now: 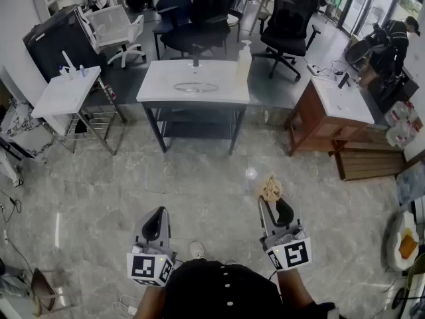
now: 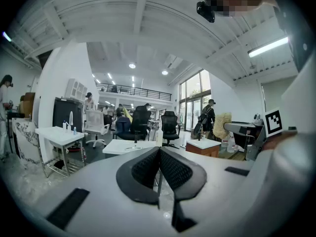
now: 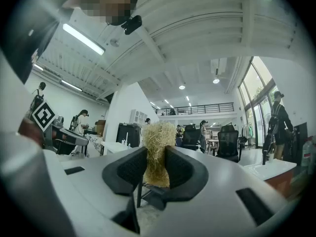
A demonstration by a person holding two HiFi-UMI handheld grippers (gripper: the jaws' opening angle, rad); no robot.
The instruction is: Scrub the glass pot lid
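The glass pot lid (image 1: 196,86) lies flat on a white table (image 1: 159,78) far ahead of me, across an open stretch of floor. My right gripper (image 1: 272,201) is held low in front of me, shut on a straw-coloured fibre scrubber (image 1: 270,189). In the right gripper view the scrubber (image 3: 156,152) stands upright, pinched between the black pads (image 3: 129,172). My left gripper (image 1: 155,226) is held beside it at the same height. Its pads (image 2: 148,169) meet with nothing between them. Both grippers are well short of the table.
A tall pump bottle (image 1: 244,62) stands at the table's right end. A small white stand with a tap (image 1: 66,92) is at the left, a wooden cabinet with a white top (image 1: 335,102) at the right. Office chairs (image 1: 206,12) are behind the table; a person (image 1: 392,42) stands far right.
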